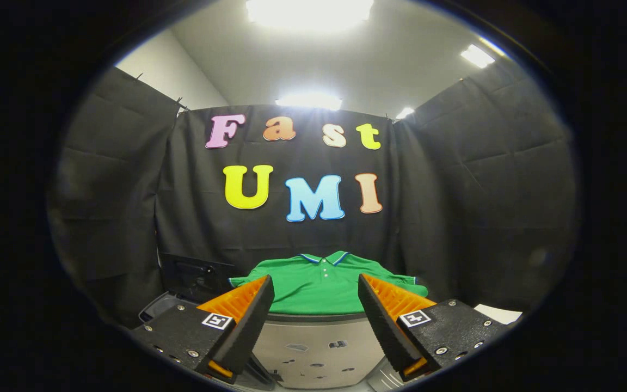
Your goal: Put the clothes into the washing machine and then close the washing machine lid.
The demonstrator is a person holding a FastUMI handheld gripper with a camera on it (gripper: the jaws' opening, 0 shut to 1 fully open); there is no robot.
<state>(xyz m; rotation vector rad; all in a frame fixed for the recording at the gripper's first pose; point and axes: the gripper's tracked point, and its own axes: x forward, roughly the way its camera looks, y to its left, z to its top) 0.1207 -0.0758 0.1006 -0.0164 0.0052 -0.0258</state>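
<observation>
Your gripper (pixel 316 305) was spread wide with nothing between the fingers, and it hung short of the load. The green polo shirt (pixel 321 283) lay flat on a pale grey raised surface (pixel 313 340) just ahead of the fingertips, at about 12 o'clock from them.

Collar end pointed to 12 o'clock, away from you, toward the booth's black cloth wall (pixel 455 218). Hem end faced you. So I'd read the long axis as 6-to-12, with the sleeves spread out toward 9 and 3.

Handling, as a guess: light, soft knit that will drape and sag once lifted and won't hold its shape. Not fragile, and not slippery against ribbed pads. A pinch on a single layer at the edge would likely trail the rest behind. Better to bunch fabric mid-body, below the button placket, or take the near hem through both layers.

A dark open part (pixel 196 277) sat at 10 o'clock from the shirt, possibly the washer lid. I couldn't tell for sure.
</observation>
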